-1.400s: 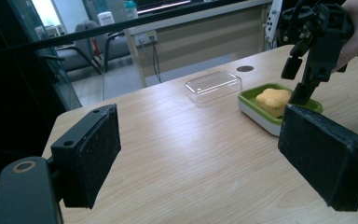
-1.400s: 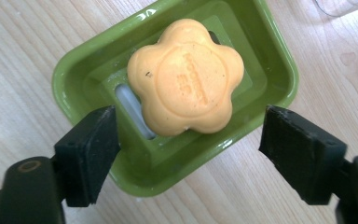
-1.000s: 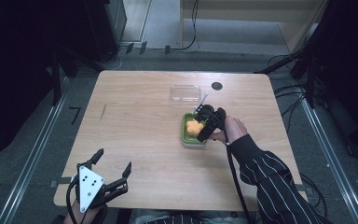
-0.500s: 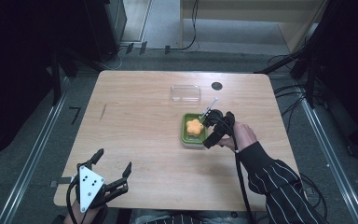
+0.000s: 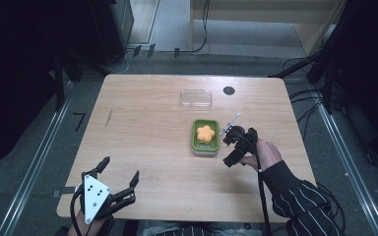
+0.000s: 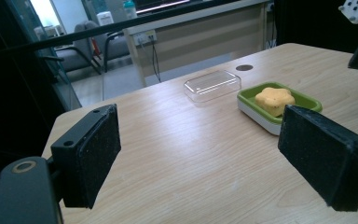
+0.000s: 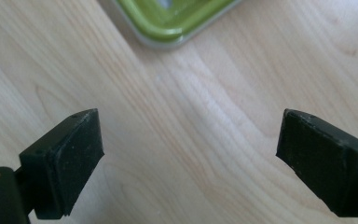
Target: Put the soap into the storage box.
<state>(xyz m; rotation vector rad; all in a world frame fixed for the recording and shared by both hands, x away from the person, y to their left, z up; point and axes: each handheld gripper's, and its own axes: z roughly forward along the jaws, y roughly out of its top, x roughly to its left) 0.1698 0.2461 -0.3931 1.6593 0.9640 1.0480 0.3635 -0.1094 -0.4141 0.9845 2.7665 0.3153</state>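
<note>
The left gripper waited at the counter's seven o'clock, jaws apart and empty. The right gripper, jaws just opened with nothing between them, sat at three o'clock of the green dish holding the orange sponge. Placing looked done; next, probably fetching the clear lid at twelve o'clock.

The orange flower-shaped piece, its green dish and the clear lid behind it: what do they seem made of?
Orange piece: probably soap or sponge, matte and slightly speckled. Green dish: likely plastic, smooth glossy rim over a pale base. Clear lid: thin transparent plastic, since the table shows through it.
</note>
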